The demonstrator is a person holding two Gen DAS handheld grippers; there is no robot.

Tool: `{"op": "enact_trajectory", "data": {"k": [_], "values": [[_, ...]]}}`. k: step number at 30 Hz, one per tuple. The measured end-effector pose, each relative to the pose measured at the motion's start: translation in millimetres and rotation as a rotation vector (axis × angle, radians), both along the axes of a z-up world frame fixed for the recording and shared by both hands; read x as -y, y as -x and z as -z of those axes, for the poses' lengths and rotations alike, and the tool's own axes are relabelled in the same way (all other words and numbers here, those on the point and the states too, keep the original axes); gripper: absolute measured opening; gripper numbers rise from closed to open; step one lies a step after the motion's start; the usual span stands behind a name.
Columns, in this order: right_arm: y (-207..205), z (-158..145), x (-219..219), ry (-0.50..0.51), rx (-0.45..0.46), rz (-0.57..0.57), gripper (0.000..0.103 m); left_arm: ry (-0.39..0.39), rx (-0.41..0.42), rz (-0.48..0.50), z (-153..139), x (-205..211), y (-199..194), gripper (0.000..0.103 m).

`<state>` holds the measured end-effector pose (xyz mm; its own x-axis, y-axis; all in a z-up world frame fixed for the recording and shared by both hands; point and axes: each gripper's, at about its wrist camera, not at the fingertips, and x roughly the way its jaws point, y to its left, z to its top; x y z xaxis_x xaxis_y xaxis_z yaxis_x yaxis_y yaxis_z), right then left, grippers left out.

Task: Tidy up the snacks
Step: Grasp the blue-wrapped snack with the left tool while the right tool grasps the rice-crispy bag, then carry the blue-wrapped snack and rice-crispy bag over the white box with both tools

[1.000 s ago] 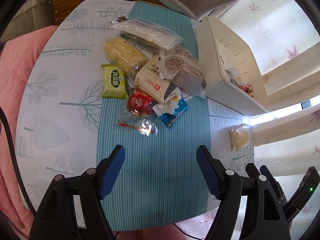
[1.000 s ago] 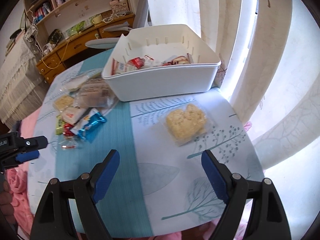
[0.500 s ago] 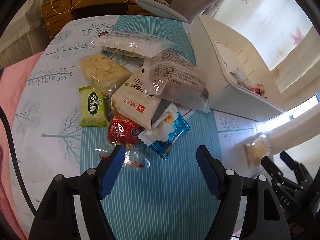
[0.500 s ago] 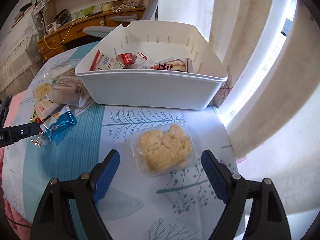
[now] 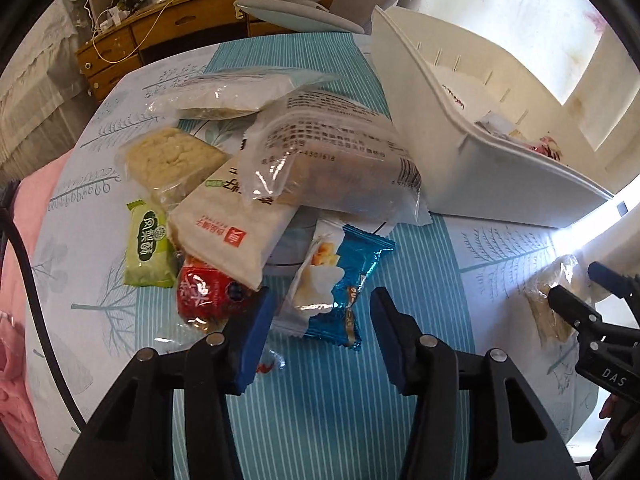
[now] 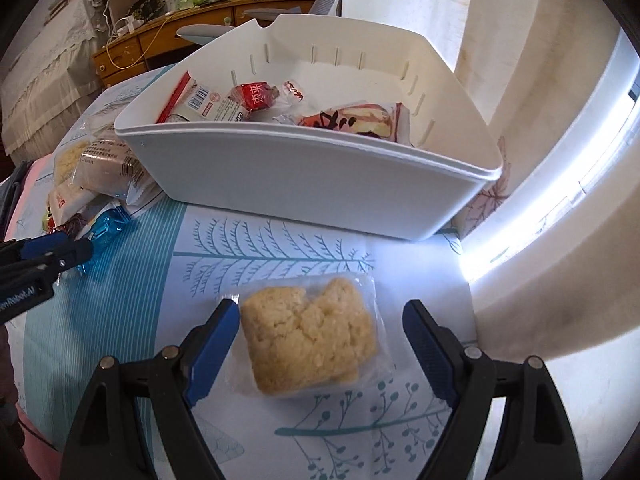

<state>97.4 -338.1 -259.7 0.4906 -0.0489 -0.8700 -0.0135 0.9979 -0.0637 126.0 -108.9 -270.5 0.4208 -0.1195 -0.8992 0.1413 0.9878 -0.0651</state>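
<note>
Our open right gripper (image 6: 320,344) straddles the rice cake packet (image 6: 308,344) before the white bin (image 6: 304,176); our left gripper (image 5: 320,332) is closing around the blue snack (image 5: 332,284).

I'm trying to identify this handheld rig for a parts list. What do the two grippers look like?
Both match: the left gripper and right gripper have black angular plastic arms with silver rivets and flat blue finger pads. The right gripper's black side carries white lettering, "DAS". A black cable runs beside the left one.
</note>
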Motion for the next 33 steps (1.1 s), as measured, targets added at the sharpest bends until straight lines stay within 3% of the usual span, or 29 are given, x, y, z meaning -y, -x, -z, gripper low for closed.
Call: {"op": "enact_trajectory", "data": {"k": [5,9,17,26,33], "values": [[-10.9,3.6,0.1,-0.018,-0.009,-0.03,0.085,-0.007,-0.009,-0.009,4.1,6.9,-5.4,0.049],[-16.7,6.0,-1.1,-0.027,-0.021,-0.042,0.084,-0.014,-0.007,-0.013,5.9,8.9,-9.5,0.042],[-18.7,7.8,1.7,-0.082,-0.055,-0.028,0.068,-0.01,-0.003,-0.001,7.8,13.0,-11.4,0.033],[-8.3,7.1,-1.4,-0.117,-0.094,0.037,0.066,0.07,-0.061,0.034,5.9,9.7,-12.4,0.026],[3.2,8.6,-8.2,-0.24,-0.168,0.137,0.066,0.145,-0.114,0.098,3.9,5.0,4.2,0.024]]}}
